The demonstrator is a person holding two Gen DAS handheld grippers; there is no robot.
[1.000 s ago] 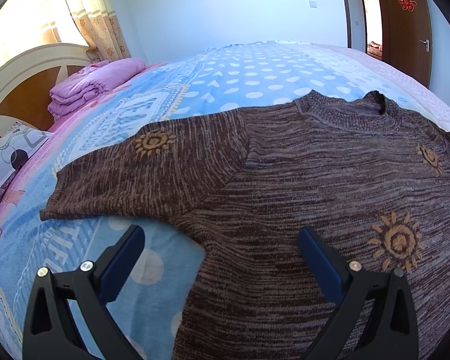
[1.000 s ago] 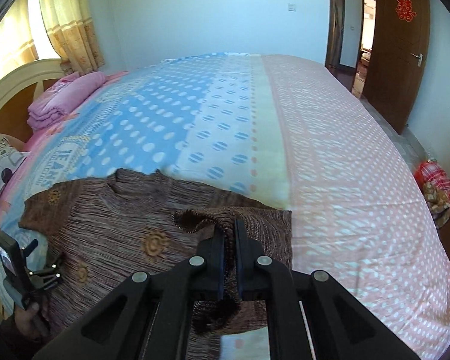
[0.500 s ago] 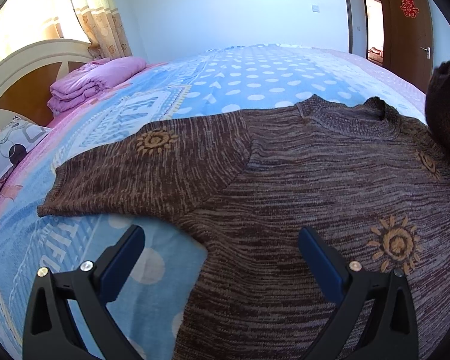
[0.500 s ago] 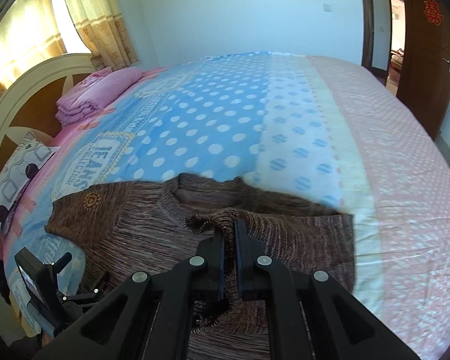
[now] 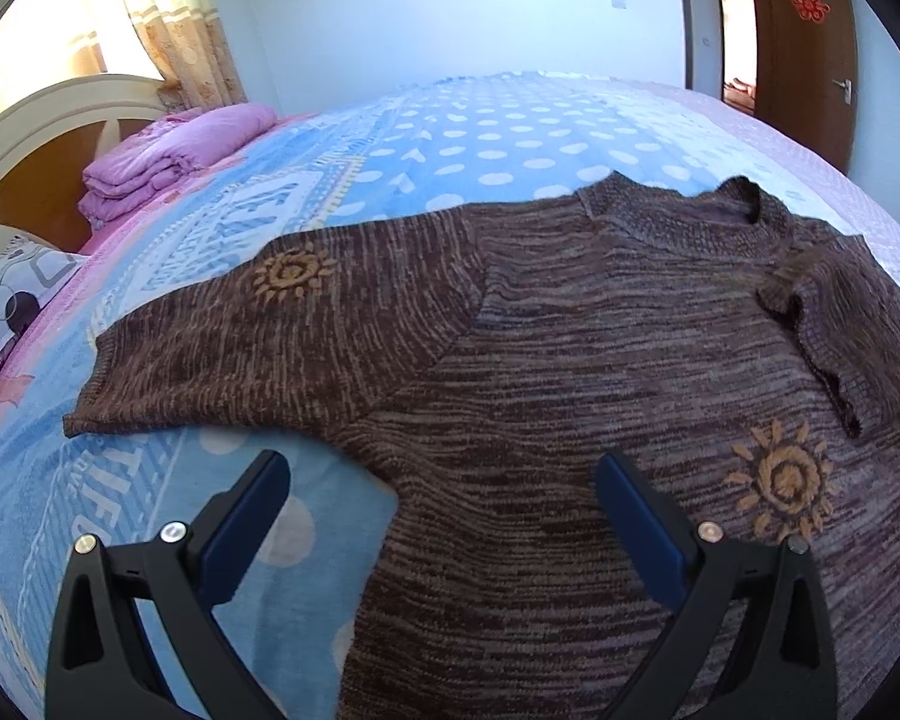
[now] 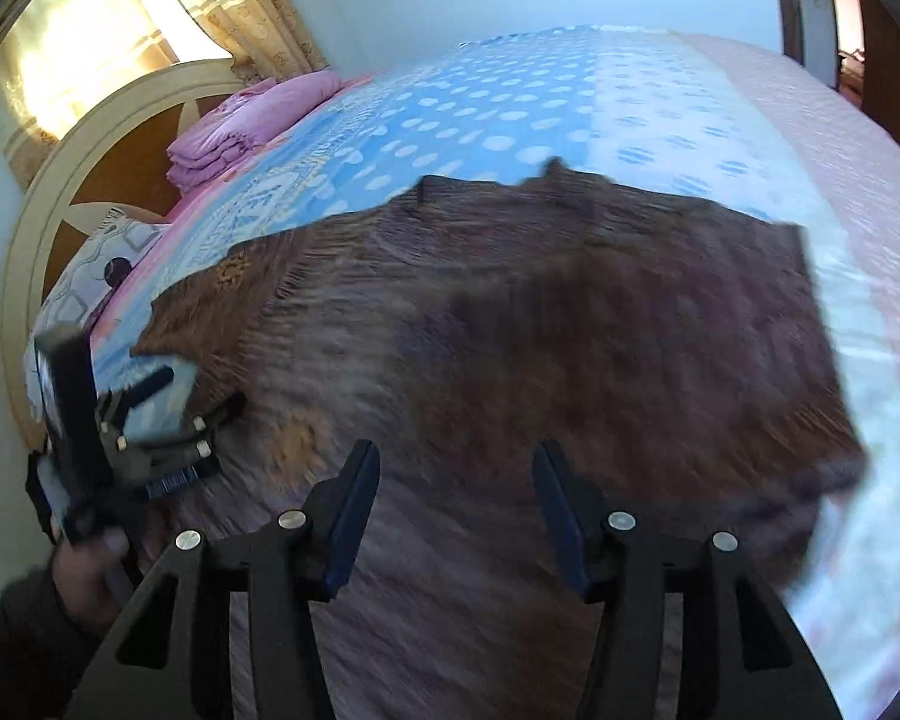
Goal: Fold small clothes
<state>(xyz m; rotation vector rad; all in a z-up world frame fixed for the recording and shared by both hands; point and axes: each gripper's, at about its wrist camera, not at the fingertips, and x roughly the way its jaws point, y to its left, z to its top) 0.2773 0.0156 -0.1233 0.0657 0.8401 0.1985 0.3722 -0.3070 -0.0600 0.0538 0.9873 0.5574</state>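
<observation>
Sweater: one sleeve over, one to go

Sweater (image 5: 570,360) lies flat on the bed (image 5: 480,138), chest up, collar toward the far side. Its right sleeve (image 5: 840,324) is folded in across the chest; the left sleeve (image 5: 258,330) lies spread out over the blue sheet, so the step in hand looks like folding that one in to match.

To do it well, I would take the left sleeve near its cuff, lift it only enough to clear the knit, carry it across so its edge runs level with the shoulder line, and lay it down without dragging the body askew. The knit looks soft and stretchy, so a pull along the bed could bunch it.

Left gripper (image 5: 438,480) hovers low over the armpit region, fingers wide apart, holding nothing; whether the tips touch the cloth I cannot tell. Right gripper (image 6: 456,480) is over the sweater's body, fingers apart and empty, in a blurred view
</observation>
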